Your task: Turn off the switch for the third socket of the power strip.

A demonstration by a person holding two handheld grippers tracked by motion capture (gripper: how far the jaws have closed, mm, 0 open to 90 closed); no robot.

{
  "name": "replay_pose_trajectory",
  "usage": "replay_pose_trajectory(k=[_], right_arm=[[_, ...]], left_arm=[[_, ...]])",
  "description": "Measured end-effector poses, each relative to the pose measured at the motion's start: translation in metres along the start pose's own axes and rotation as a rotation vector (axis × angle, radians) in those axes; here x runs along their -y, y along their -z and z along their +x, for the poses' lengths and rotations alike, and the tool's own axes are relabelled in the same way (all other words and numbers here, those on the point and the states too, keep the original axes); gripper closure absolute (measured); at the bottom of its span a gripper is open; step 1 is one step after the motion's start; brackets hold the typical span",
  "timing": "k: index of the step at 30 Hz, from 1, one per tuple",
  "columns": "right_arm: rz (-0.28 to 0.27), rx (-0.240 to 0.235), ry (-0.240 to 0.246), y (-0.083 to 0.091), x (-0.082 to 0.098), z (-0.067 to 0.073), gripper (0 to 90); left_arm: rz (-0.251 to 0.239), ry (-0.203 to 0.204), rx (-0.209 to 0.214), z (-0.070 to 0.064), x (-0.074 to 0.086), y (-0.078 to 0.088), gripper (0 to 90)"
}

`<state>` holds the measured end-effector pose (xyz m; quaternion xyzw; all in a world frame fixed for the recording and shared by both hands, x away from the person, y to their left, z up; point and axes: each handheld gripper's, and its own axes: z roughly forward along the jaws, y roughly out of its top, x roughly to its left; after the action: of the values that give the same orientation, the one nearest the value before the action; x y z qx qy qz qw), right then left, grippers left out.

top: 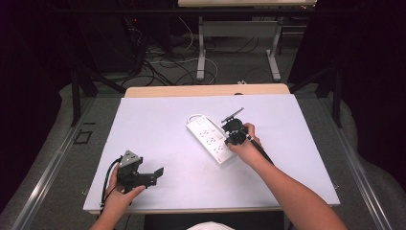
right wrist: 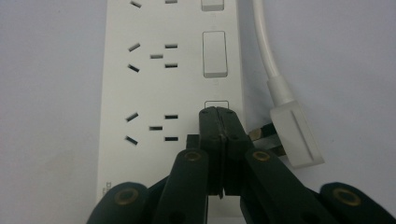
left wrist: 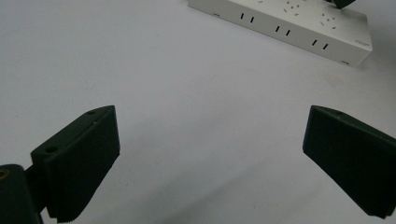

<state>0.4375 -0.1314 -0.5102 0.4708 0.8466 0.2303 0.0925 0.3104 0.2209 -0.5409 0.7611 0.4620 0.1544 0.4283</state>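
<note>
Closed jaws of right gripper (right wrist: 218, 122) press the rigid white plastic power strip's (right wrist: 154, 84) rocker switch, probably; left gripper (left wrist: 210, 158) gapes.

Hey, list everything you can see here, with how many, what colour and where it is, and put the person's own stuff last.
White rectangular plastic power strip: one, white, right of centre on the sheet, lying diagonally.
White flat plug on a white cable: one, white with metal prongs, on the sheet beside the strip's switch side.
Pale lilac table sheet: one, covers the tabletop.
Light wooden table edge: one, tan, along the far side.
Metal-legged desk frame: one, grey-white, on the floor beyond the table.
Loose floor cables: several, black and white, far floor.
Left gripper: one, black, near left of the sheet, jaws wide apart.
Right gripper: one, black, jaws together, tips on a strip switch.
Hands: two, one per gripper.
</note>
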Motion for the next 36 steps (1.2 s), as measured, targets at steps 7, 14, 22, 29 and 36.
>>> replay_pose_trajectory(k=[7,14,22,29,36], right_arm=[[0.010,0.018,-0.004,0.0004,0.0003,0.0010,90.0],[-0.003,0.014,0.003,-0.0001,0.0009,0.0011,90.0],[-0.018,0.007,0.006,-0.0005,0.0030,0.0008,90.0],[-0.001,0.004,0.007,-0.0006,0.0053,-0.0002,90.0],[-0.017,-0.007,-0.021,-0.0008,0.0071,-0.0024,90.0]], left_arm=[[0.001,-0.007,-0.002,0.0000,-0.0001,0.0003,3.9],[-0.010,0.000,-0.007,-0.0007,0.0005,-0.0004,3.9],[-0.010,-0.001,-0.007,-0.0006,0.0006,-0.0002,4.0],[-0.008,-0.001,-0.007,-0.0009,0.0006,-0.0002,4.0],[0.003,-0.011,-0.004,-0.0003,0.0000,0.0003,4.1]])
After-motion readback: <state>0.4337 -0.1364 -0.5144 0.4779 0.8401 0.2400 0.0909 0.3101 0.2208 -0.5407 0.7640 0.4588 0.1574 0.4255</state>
